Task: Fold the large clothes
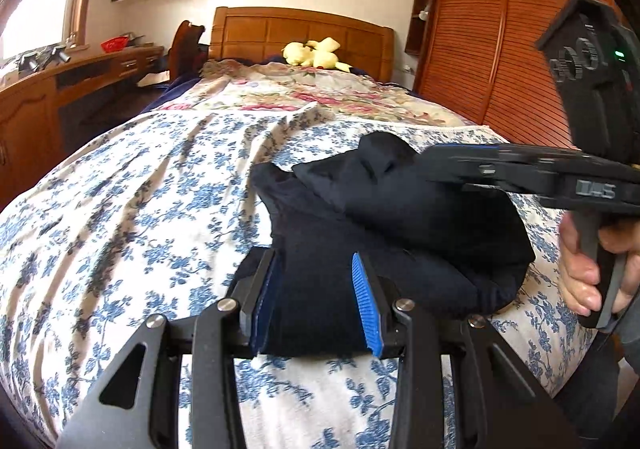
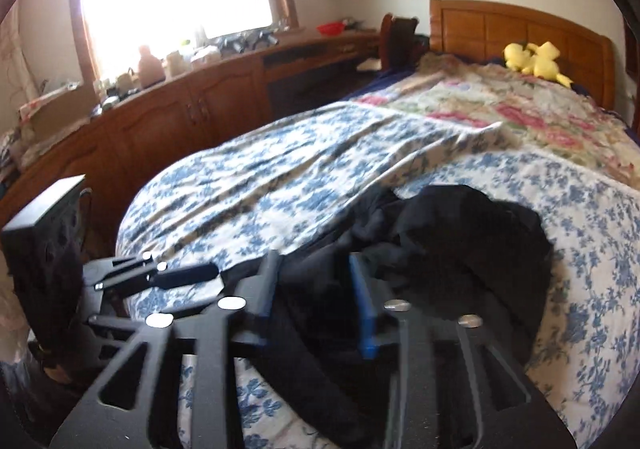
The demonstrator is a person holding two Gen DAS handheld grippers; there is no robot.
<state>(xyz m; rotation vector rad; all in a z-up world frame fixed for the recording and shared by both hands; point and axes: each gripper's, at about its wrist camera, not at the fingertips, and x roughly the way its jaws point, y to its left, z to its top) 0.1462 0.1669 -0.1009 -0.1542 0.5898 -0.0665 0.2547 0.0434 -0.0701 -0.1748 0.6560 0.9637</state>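
A dark navy garment [image 1: 384, 225] lies bunched on the blue-flowered bedspread [image 1: 140, 209] near the bed's foot. My left gripper [image 1: 316, 269] is shut on a fold of its near edge, cloth filling the gap between the blue pads [image 1: 366, 305]. My right gripper comes in from the right in the left wrist view [image 1: 444, 165], over the top of the bundle. In the right wrist view the same garment [image 2: 460, 249] fills the middle, and the right gripper [image 2: 316, 269] is shut on a dark fold of it. The left gripper's body [image 2: 160, 277] shows at the left there.
The wooden headboard [image 1: 300, 33] with a yellow plush toy [image 1: 316, 55] is at the far end, behind a pink-flowered quilt [image 1: 320, 97]. A wooden desk and cabinets [image 2: 180, 105] run along the left wall under the window. A slatted wardrobe [image 1: 500, 29] stands on the right.
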